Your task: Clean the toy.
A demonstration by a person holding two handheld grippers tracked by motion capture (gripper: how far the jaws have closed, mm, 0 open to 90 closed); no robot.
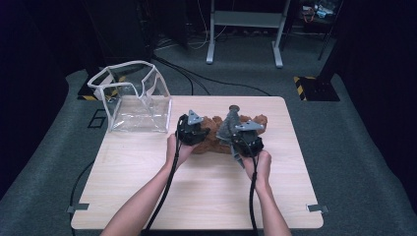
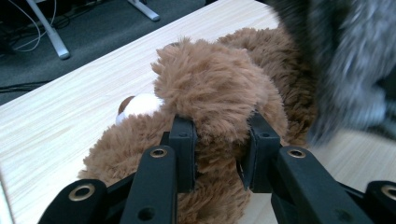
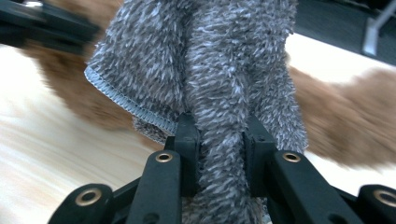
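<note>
Brown fluffy plush bear (image 1: 212, 137) lies across the middle of the wooden surface (image 1: 206, 187), its long axis running side to side between the two hands, and that is what the coming move turns on. Left claw (image 2: 219, 156) pinches a tuft of the bear's fur, its jaws closed on it from the near side. Right claw (image 3: 218, 154) clamps a grey fuzzy cloth (image 3: 205, 70), which rises upright from its jaws, just above the bear's right part. Clear plastic bag (image 1: 133, 98) stands well apart, far left
</note>
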